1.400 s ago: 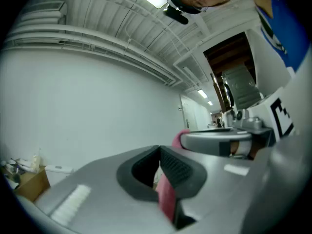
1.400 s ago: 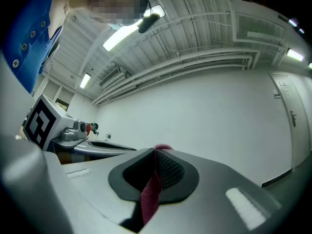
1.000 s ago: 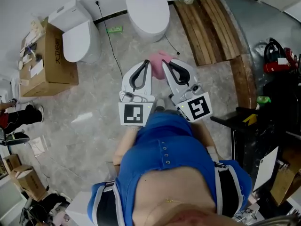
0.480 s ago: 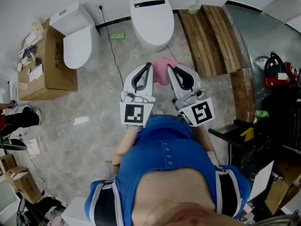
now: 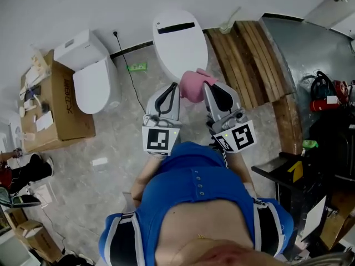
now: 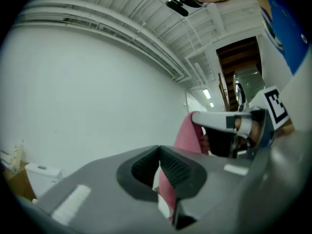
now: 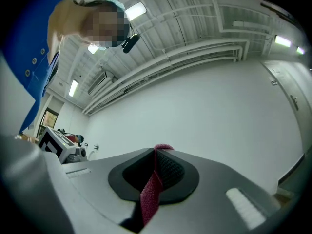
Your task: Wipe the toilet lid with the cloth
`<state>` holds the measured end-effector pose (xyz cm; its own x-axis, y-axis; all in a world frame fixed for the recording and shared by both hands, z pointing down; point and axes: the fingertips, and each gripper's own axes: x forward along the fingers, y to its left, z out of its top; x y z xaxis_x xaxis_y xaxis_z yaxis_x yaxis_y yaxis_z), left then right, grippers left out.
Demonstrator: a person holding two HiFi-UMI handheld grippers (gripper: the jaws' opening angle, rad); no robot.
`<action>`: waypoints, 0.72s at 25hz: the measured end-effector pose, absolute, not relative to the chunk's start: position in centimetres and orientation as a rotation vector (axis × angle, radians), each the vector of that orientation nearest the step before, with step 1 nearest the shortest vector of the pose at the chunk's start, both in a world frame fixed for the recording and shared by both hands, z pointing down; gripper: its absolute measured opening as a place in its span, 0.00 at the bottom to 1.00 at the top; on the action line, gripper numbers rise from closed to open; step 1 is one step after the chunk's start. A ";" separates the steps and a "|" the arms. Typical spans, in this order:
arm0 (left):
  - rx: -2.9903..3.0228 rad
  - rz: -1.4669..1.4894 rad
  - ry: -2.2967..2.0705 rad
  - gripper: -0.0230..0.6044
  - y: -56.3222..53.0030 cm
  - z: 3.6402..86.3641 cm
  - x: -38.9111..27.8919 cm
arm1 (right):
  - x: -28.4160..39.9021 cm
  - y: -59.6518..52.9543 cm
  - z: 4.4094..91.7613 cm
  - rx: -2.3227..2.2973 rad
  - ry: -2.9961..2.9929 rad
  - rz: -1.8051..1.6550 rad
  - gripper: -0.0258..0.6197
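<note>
**Pink cloth point(image 5: 192, 86) held at the front of the toilet lid point(image 5: 178, 40)**

The right gripper point(image 5: 206, 85) has its jaws clamped tight on a fold of the cloth. The rest bunches up past its tips, right at the front edge of the closed white lid. Just beside it, the left gripper point(image 5: 174, 87) has its jaws pressed together on nothing, with the cloth hanging close beyond them.
</note>
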<state>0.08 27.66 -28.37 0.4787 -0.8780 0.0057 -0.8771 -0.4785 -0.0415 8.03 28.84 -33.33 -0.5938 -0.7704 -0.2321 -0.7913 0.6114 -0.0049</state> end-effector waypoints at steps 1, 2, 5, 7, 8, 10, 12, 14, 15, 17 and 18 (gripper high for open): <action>-2.677 -0.036 1.578 0.04 26.4 -28.4 -0.4 | 7.7 27.6 -33.4 -1.298 2.614 0.133 0.06; -2.680 -0.032 1.568 0.04 25.2 -28.4 -0.9 | 7.3 26.4 -33.4 -1.308 2.608 0.128 0.06; -2.693 -0.026 1.548 0.04 22.1 -28.4 -2.5 | 6.0 23.2 -33.1 -1.341 2.615 0.148 0.06; -2.689 -0.036 1.531 0.04 20.1 -28.2 -3.5 | 5.3 21.2 -32.9 -1.355 2.611 0.162 0.06; -2.686 -0.045 1.523 0.04 19.2 -28.0 -3.9 | 5.1 20.3 -32.8 -1.359 2.607 0.164 0.06; -2.692 -0.059 1.524 0.04 17.4 -27.6 -4.8 | 4.5 18.5 -32.5 -1.369 2.607 0.168 0.06; -2.699 -0.058 1.539 0.04 15.6 -27.4 -5.7 | 4.0 16.4 -32.2 -1.380 2.620 0.174 0.06; -2.706 -0.059 1.553 0.04 13.8 -27.0 -6.3 | 3.9 14.2 -32.0 -1.391 2.639 0.185 0.06; -2.712 -0.060 1.559 0.04 12.9 -26.8 -6.5 | 4.0 13.0 -31.9 -1.395 2.647 0.194 0.06; -2.714 -0.061 1.562 0.04 10.9 -26.3 -6.6 | 4.3 10.4 -31.8 -1.393 2.663 0.211 0.06; -2.710 -0.064 1.562 0.04 9.9 -26.2 -6.6 | 4.3 9.0 -31.8 -1.385 2.671 0.218 0.06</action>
<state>-6.62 9.88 -26.18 0.5005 -0.8652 0.0292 -0.8647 -0.5013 -0.0312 4.33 9.01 -31.78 -0.5724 -0.8007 -0.1767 -0.8188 0.5699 0.0699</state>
